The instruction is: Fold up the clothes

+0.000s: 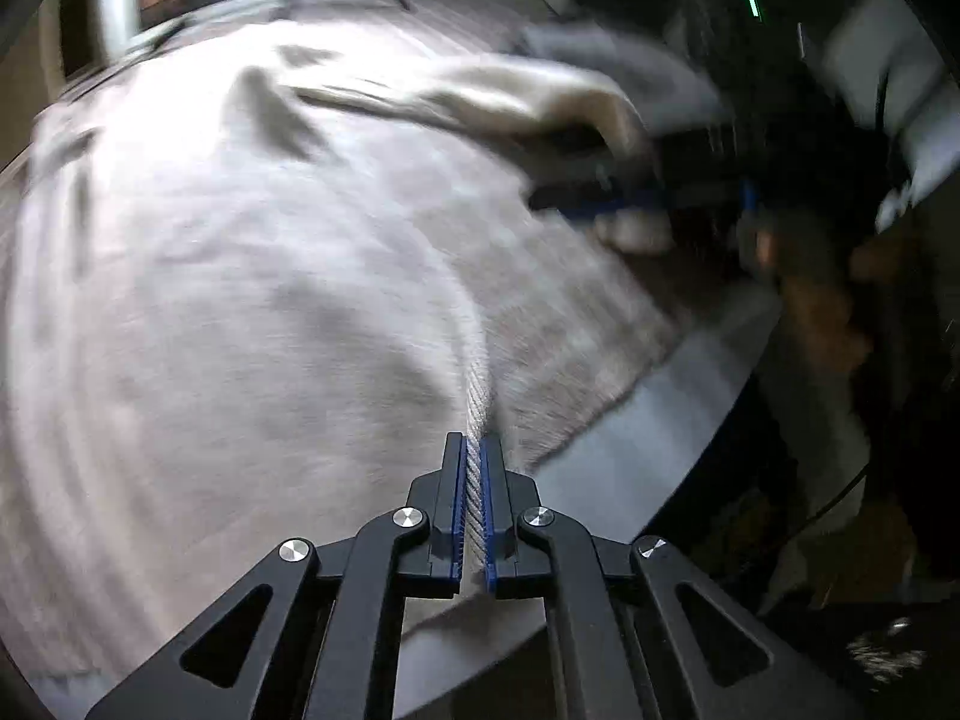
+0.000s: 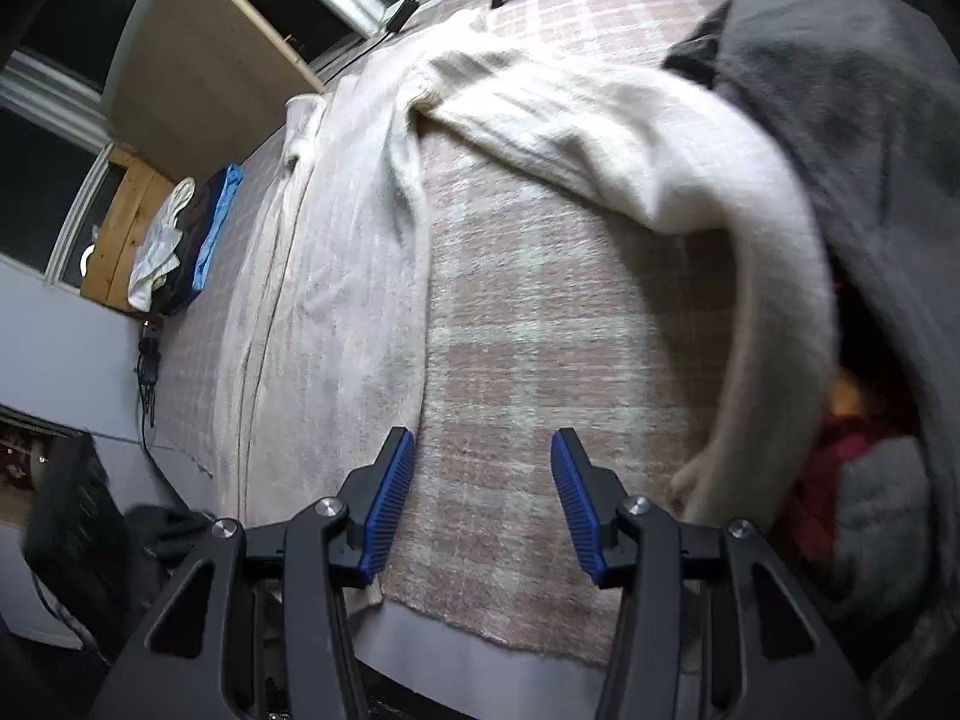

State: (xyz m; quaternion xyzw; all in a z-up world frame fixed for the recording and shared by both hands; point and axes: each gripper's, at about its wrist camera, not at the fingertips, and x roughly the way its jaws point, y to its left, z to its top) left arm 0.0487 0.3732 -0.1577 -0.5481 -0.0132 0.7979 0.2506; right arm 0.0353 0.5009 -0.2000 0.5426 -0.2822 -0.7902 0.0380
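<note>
Checked blanket (image 2: 540, 330) carries my cream sweater (image 2: 336, 276), mostly flat, sleeve (image 2: 600, 138) crossing upper right; left gripper (image 1: 475, 480) pinches its hem, right gripper (image 2: 483, 498) gapes wide; folding unfinished.

Home room: checked blanket (image 2: 540, 324), stacked clothes (image 2: 180, 240), window (image 2: 42, 192).

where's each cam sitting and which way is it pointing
Left wrist: sits on the left gripper, looking along its shut blue-padded fingers over the cream ribbed knit sweater whose edge they pinch; the right gripper and a hand show blurred.
Right wrist: sits on the right gripper, open over the pink checked blanket, facing the sweater and a grey garment.
Shared: the sweater and the blanket.
</note>
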